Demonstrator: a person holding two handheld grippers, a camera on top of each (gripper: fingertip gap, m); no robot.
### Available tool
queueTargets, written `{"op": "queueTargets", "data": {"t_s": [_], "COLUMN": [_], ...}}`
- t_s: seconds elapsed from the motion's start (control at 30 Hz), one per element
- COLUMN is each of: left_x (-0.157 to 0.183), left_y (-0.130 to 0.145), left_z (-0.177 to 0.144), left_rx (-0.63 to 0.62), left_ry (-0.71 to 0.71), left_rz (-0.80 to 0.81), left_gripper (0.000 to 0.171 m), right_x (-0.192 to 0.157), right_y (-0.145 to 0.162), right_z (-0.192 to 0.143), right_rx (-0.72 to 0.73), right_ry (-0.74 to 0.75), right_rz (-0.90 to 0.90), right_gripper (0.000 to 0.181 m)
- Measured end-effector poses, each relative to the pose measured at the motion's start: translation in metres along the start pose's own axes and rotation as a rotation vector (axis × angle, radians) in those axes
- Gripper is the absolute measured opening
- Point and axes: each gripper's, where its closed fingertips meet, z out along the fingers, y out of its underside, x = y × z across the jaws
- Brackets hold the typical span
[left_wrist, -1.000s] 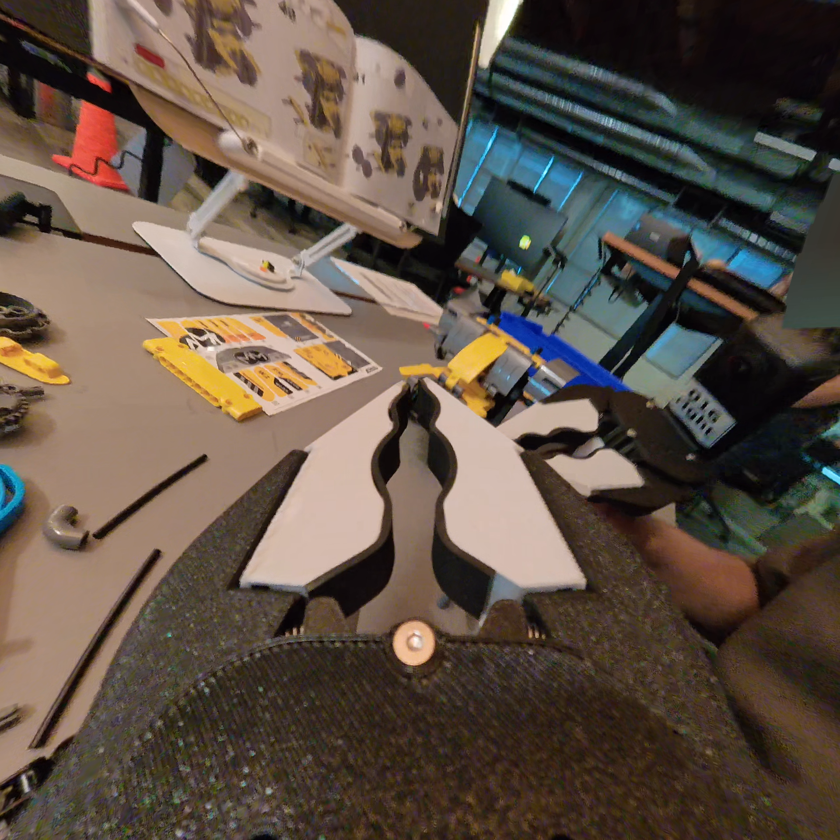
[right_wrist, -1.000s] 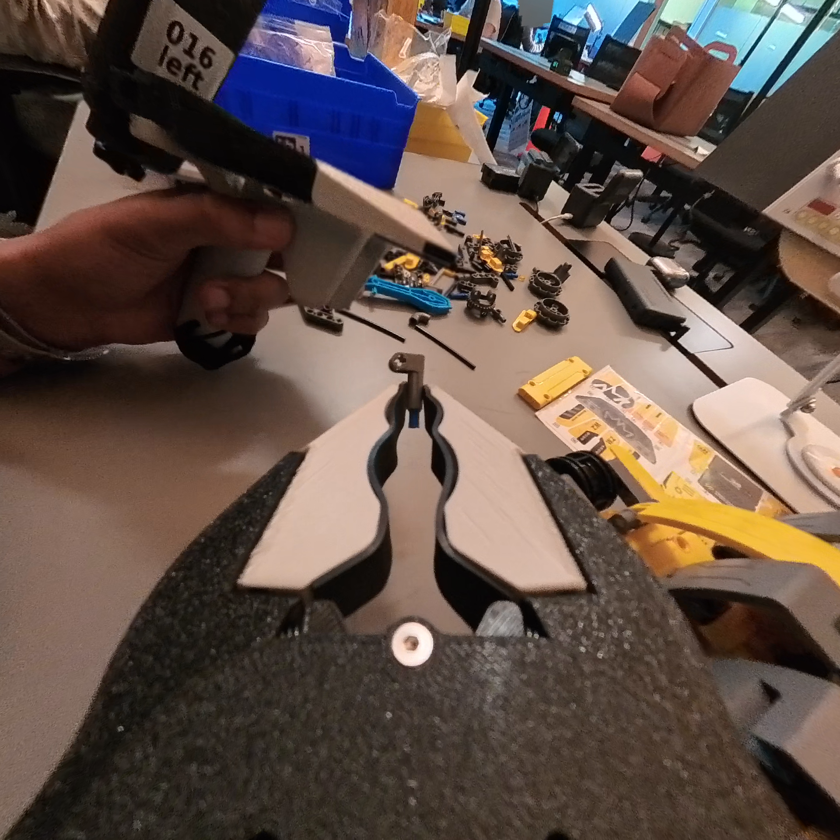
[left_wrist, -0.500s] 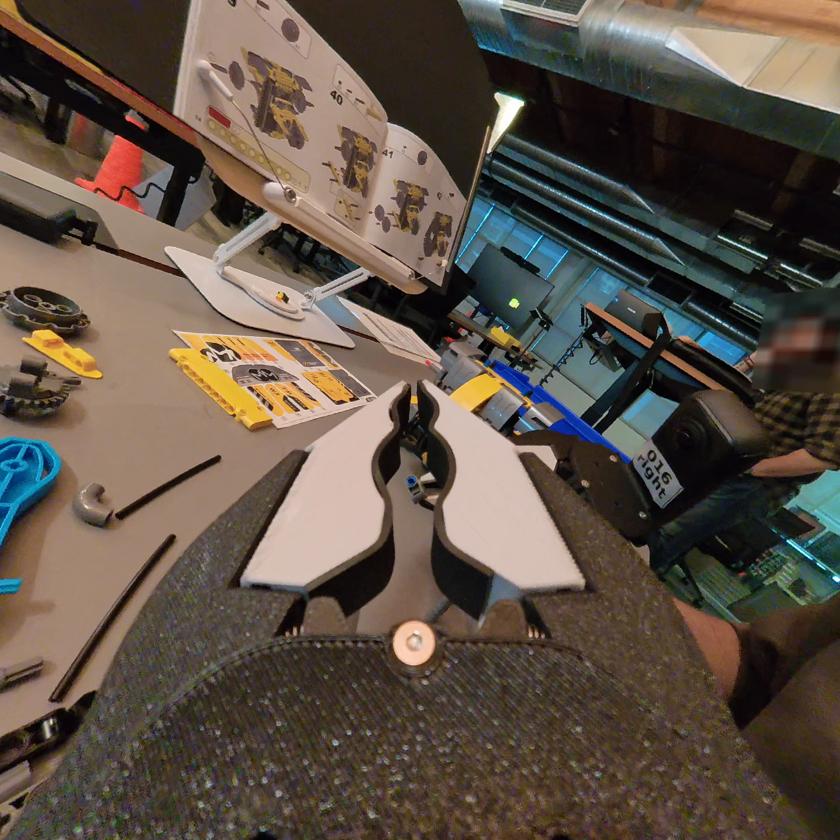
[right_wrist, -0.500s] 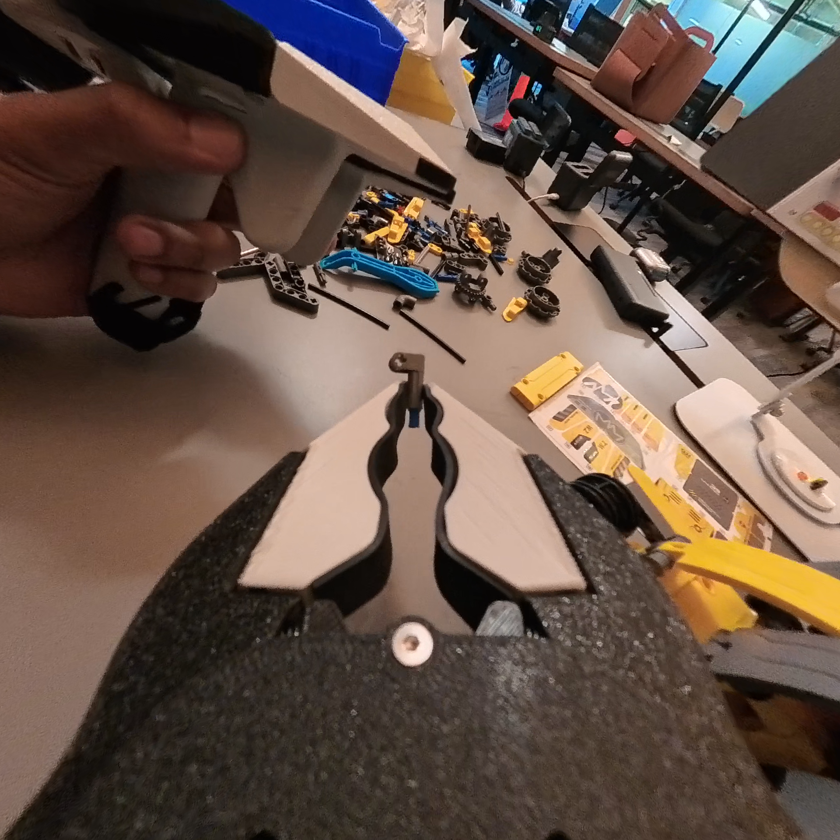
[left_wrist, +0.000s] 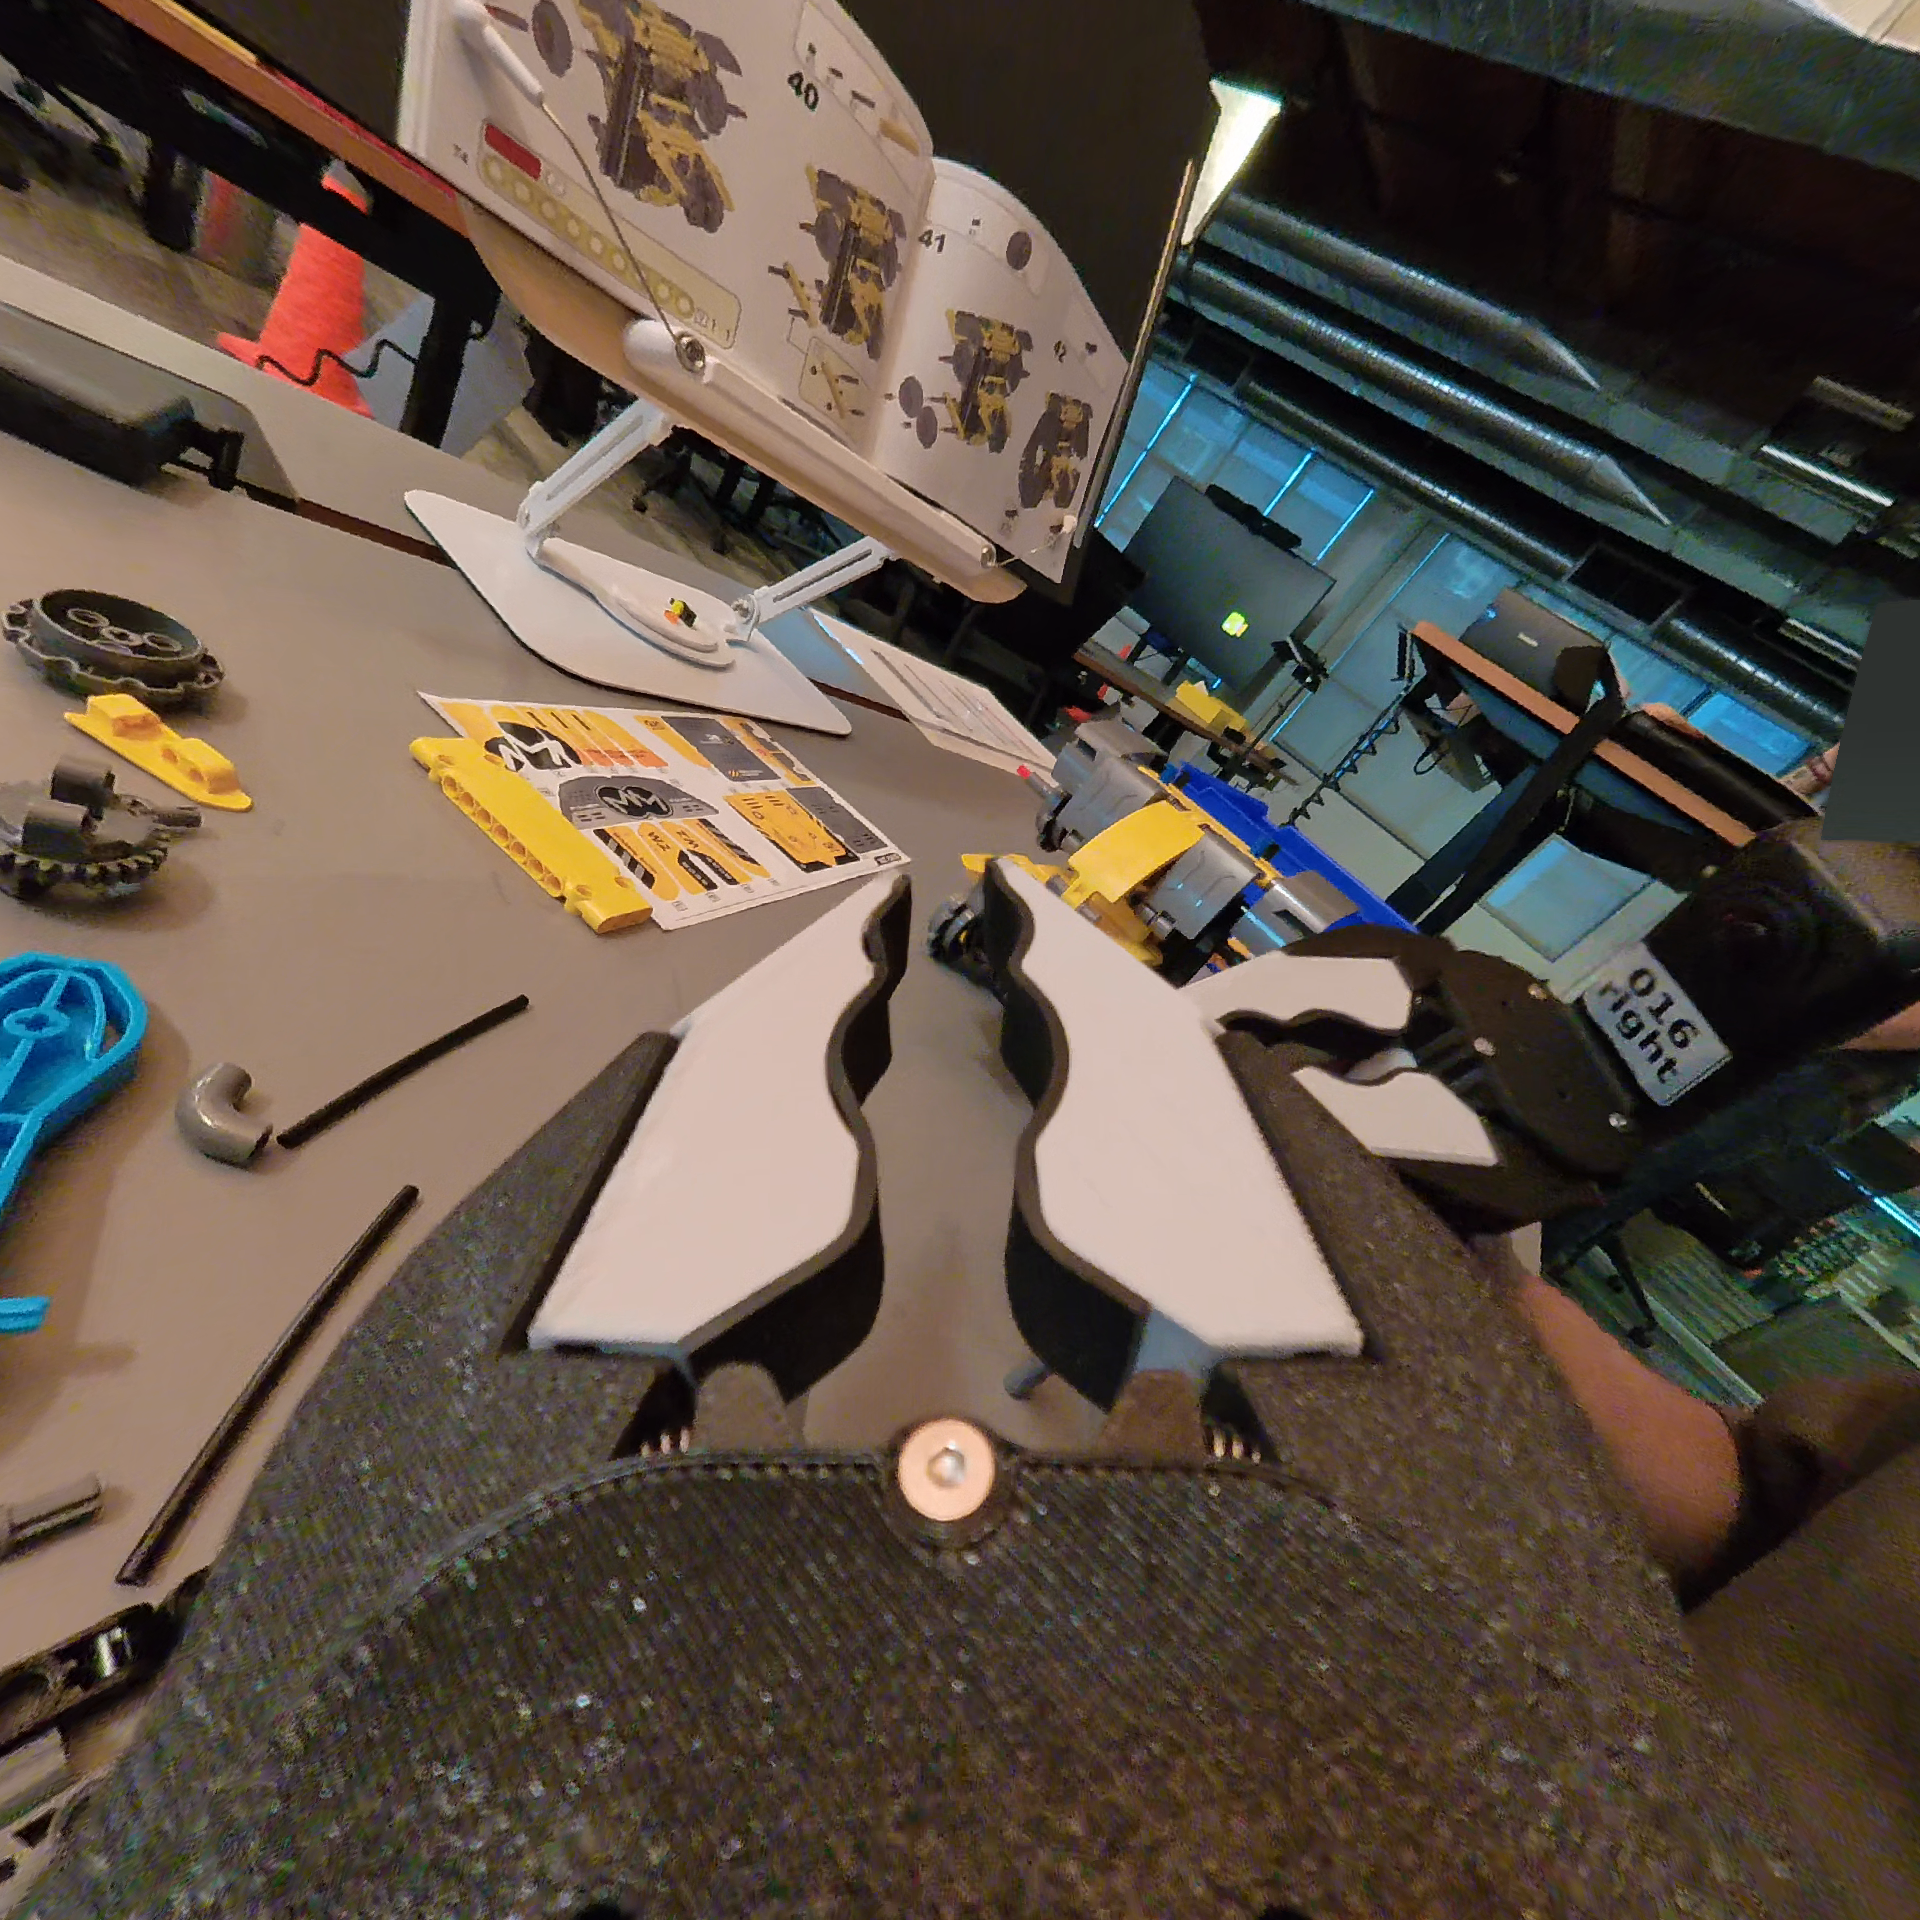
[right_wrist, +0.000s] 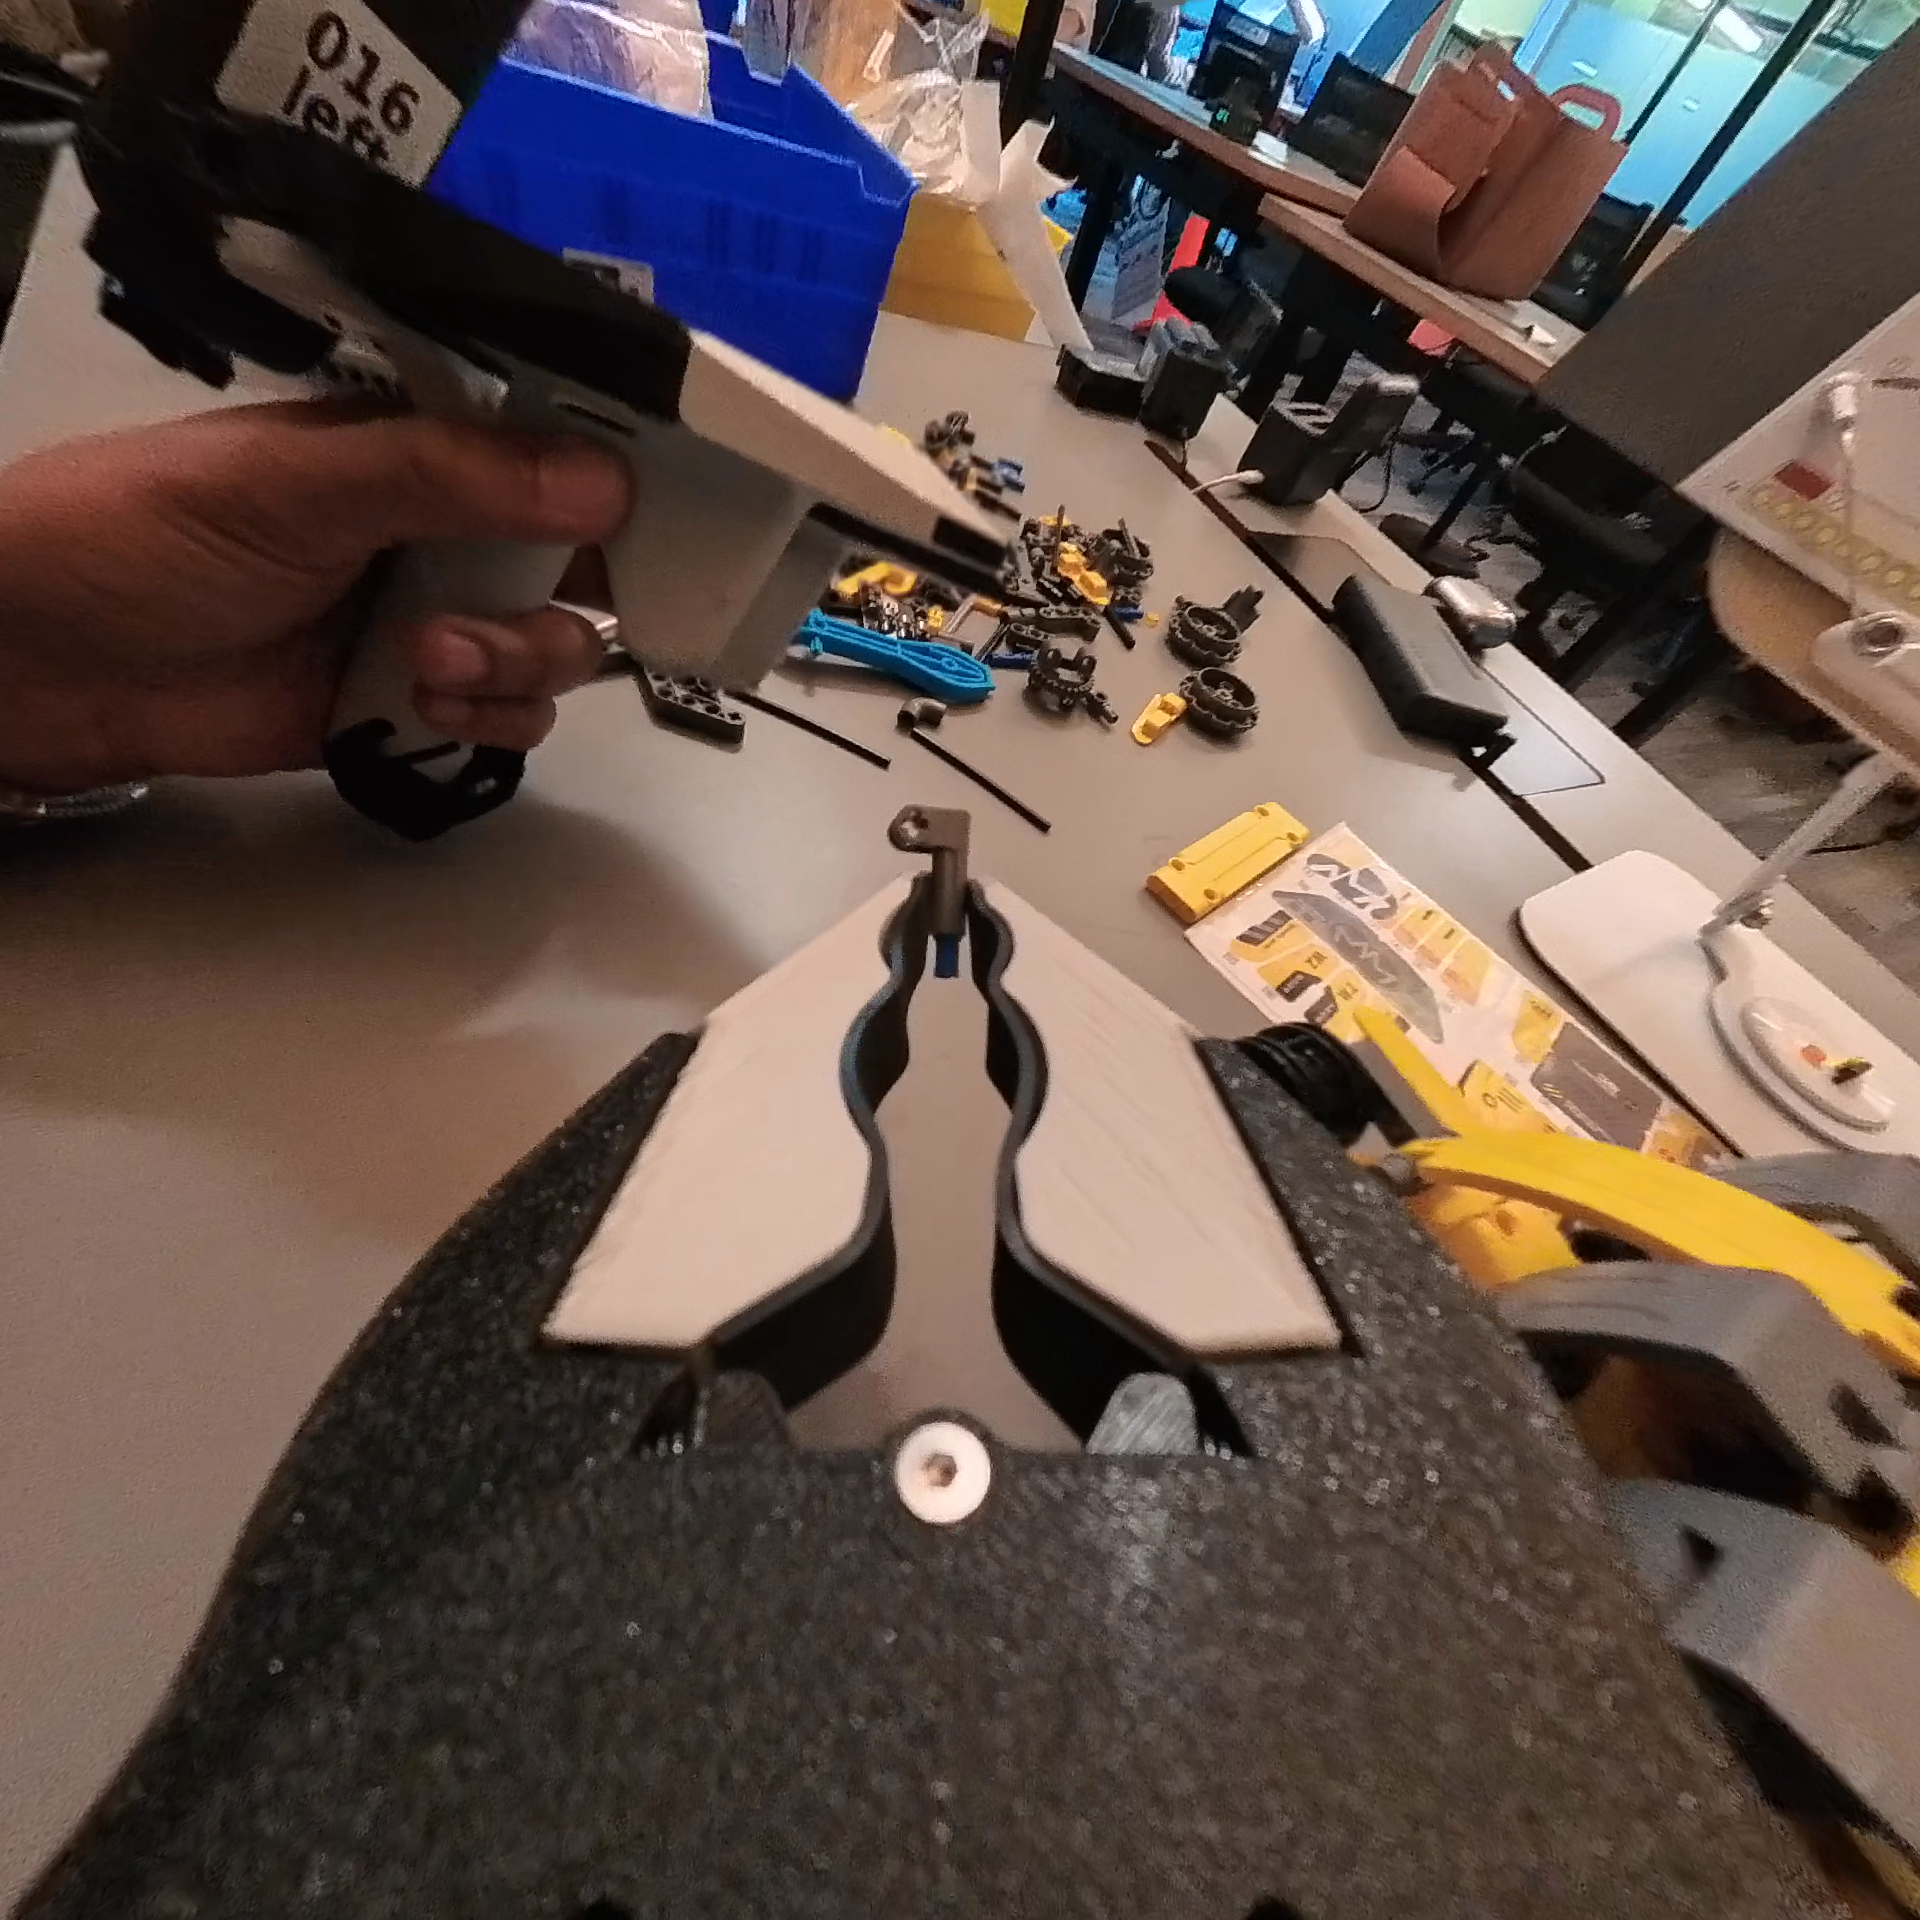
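A right gripper (right_wrist: 940, 909) pinches a small dark grey angled connector (right_wrist: 935, 852) with a blue pin at its base, its fingertips closed tight on the stem and held above a grey table (right_wrist: 312, 1039). The left gripper (left_wrist: 943, 904) stands slightly parted and empty, a narrow gap between its tips, raised over the same table and gripped by a hand (right_wrist: 208, 592) at the left of the right wrist view.

Bare tabletop lies near and to the left below both tools. Farther along the table a scatter of small black, yellow and blue building parts (right_wrist: 1060, 613) crowds the middle, with two thin black rods (right_wrist: 977, 784) and a grey elbow piece (left_wrist: 218, 1112) on the near fringe. A yellow beam (left_wrist: 530, 831) touches the edge of a printed sticker sheet (left_wrist: 665, 800). Just beyond the left gripper's tips sits a part-built yellow and grey model (left_wrist: 1143, 862), close at the right gripper's right side.

A white stand (left_wrist: 623, 613) holds an open instruction booklet (left_wrist: 831, 229) above the far table edge. A blue bin (right_wrist: 675, 197) sits at the far left. Desks, monitors and exposed ceiling ducts fill the room behind.
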Motion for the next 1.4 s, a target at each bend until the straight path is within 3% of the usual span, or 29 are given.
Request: {"op": "queueTargets", "data": {"t_s": [0.27,0.77,0.93,1.2,1.3,1.4], "left_x": [0.035,0.069,0.068,0.067,0.066,0.062], "left_y": [0.023,0.020,0.028,0.049,0.046,0.041], "left_z": [0.012,0.006,0.009,0.013,0.011,0.010], "left_rx": [-0.126,-0.113,-0.156,-0.279,-0.267,-0.243], "left_ry": [0.212,0.438,0.434,0.442,0.453,0.459], "left_rz": [-0.019,-0.083,-0.092,-0.169,-0.193,-0.251], "left_gripper": [0.036,0.036,0.036,0.023,0.006,0.005], "right_x": [0.010,0.010,0.009,-0.004,-0.006,-0.007], "right_y": [-0.017,-0.026,-0.024,-0.022,-0.023,-0.026], "right_z": [-0.020,-0.027,-0.026,-0.020,-0.019,-0.020], "right_rx": [0.056,0.124,0.100,0.036,0.038,0.062], "right_ry": [0.044,-0.029,0.008,0.099,0.117,0.116], "right_rz": [-0.003,0.142,0.066,-0.211,-0.263,-0.255], "right_gripper": [0.006,0.006,0.006,0.006,0.006,0.012]}}
